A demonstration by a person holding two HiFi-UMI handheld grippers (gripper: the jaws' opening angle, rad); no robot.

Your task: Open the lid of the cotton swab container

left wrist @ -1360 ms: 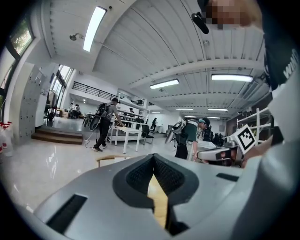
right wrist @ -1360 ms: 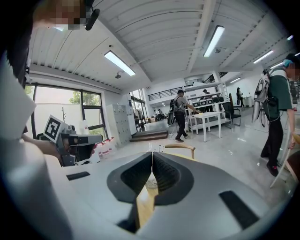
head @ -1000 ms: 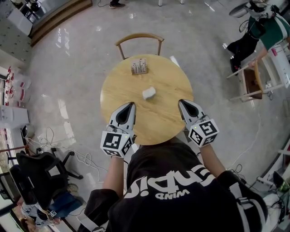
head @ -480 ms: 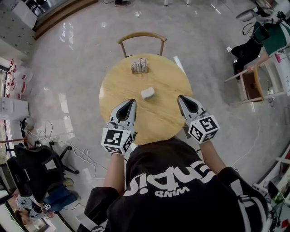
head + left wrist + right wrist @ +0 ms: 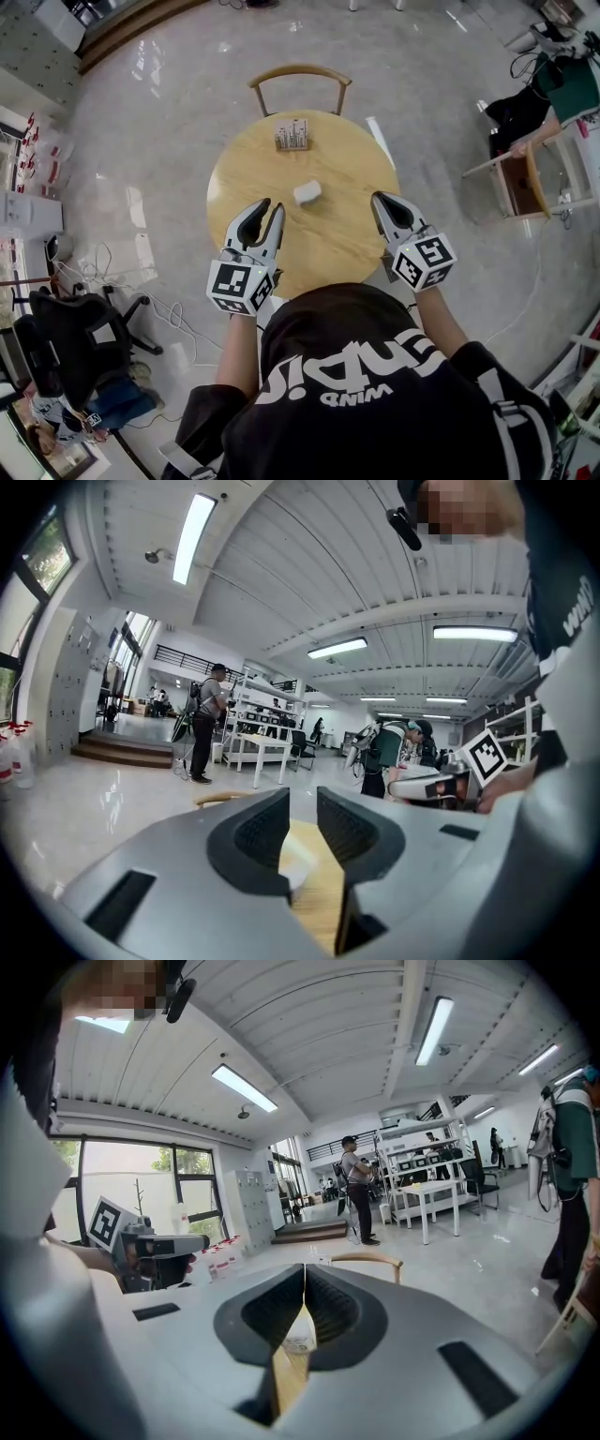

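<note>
A small white container (image 5: pixel 307 193) lies near the middle of the round wooden table (image 5: pixel 234 173). It also shows as a pale shape beyond the jaws in the right gripper view (image 5: pixel 298 1333) and blurred in the left gripper view (image 5: pixel 298 847). My left gripper (image 5: pixel 266 208) hovers over the table's near left part, short of the container. Its jaws have just been opening and stand a little apart with nothing between them (image 5: pixel 302 799). My right gripper (image 5: pixel 380 198) is at the table's near right edge, shut and empty (image 5: pixel 305 1269).
A small rack of upright sticks (image 5: pixel 292 136) stands at the table's far side, with a wooden chair (image 5: pixel 298 75) behind it. A black office chair (image 5: pixel 80 347) and floor cables are at the left. A seated person (image 5: pixel 544 103) and a wooden stool (image 5: pixel 525 173) are at the right.
The left gripper's jaws have parted from shut to a narrow gap. Both grippers stay near the table's front edge, and the container has not moved.
</note>
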